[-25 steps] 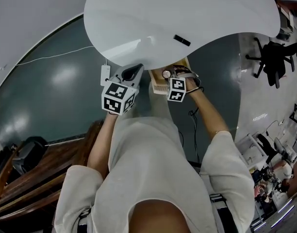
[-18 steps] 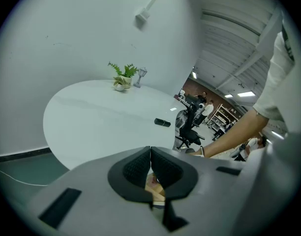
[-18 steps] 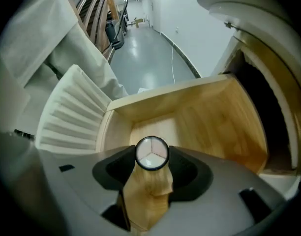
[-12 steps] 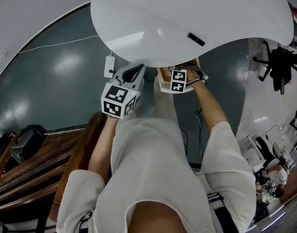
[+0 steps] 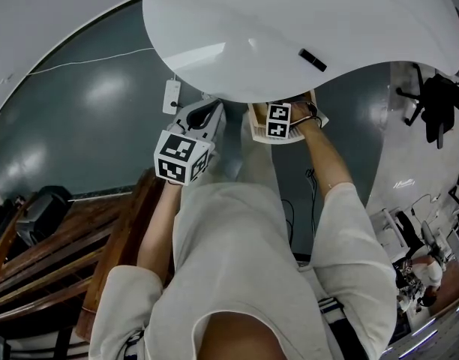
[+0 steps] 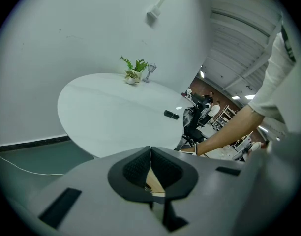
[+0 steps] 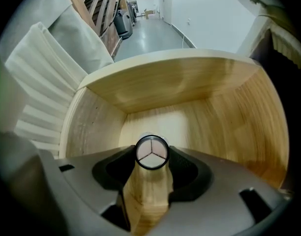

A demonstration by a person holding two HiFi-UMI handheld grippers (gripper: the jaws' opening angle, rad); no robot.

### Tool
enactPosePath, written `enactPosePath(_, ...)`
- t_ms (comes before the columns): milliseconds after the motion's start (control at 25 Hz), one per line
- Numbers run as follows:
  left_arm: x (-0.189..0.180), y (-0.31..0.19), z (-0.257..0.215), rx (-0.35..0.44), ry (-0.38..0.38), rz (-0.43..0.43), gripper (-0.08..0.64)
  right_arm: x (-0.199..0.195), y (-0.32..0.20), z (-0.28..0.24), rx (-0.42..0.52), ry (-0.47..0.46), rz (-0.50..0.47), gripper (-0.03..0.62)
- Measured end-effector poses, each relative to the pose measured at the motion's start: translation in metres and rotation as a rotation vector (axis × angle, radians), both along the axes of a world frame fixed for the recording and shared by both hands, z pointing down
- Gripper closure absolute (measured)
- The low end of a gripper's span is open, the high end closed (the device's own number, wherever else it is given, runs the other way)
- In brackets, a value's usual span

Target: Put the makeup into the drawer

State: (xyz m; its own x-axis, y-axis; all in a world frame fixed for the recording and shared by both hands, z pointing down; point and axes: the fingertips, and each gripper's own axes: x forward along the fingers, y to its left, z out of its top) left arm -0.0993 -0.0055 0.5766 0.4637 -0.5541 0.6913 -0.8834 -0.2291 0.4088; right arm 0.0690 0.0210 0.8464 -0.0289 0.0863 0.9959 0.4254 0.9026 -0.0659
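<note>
Our right gripper [image 7: 151, 156] was clamped on the round makeup case [image 7: 151, 151], low inside the wooden drawer [image 7: 165, 80]; whether it touched the bottom we could not tell. We judged only the release left. Our left gripper [image 6: 150, 167] was closed and empty.

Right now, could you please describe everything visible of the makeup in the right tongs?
The makeup is small and round, with a black rim and a face split into three pale pink and beige wedges. Seen end-on, its body is mostly hidden. The right tongs grip its sides, holding it over the open pale wooden drawer; whether it touches the bottom is unclear.
</note>
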Motion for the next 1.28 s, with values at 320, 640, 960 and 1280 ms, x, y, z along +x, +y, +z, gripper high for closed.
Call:
enactPosePath(320, 0.003, 0.002, 0.003, 0.001, 0.0, 0.006, 0.549, -0.002, 0.002, -0.006, -0.017, -0.029, 0.009, 0.308)
enactPosePath(640, 0.02, -0.001, -0.01, 0.027, 0.006, 0.039, 0.549, -0.01, -0.009, -0.061, 0.059, -0.173, 0.062, 0.331)
enactPosePath(960, 0.038, -0.019, -0.024, 0.063, 0.001, 0.093, 0.549, -0.014, -0.011, -0.137, -0.005, -0.385, 0.474, 0.353)
enactPosePath(1280, 0.055, -0.036, -0.032, 0.082, 0.006, 0.138, 0.549, -0.007, -0.046, -0.233, -0.068, -0.675, 0.944, 0.357)
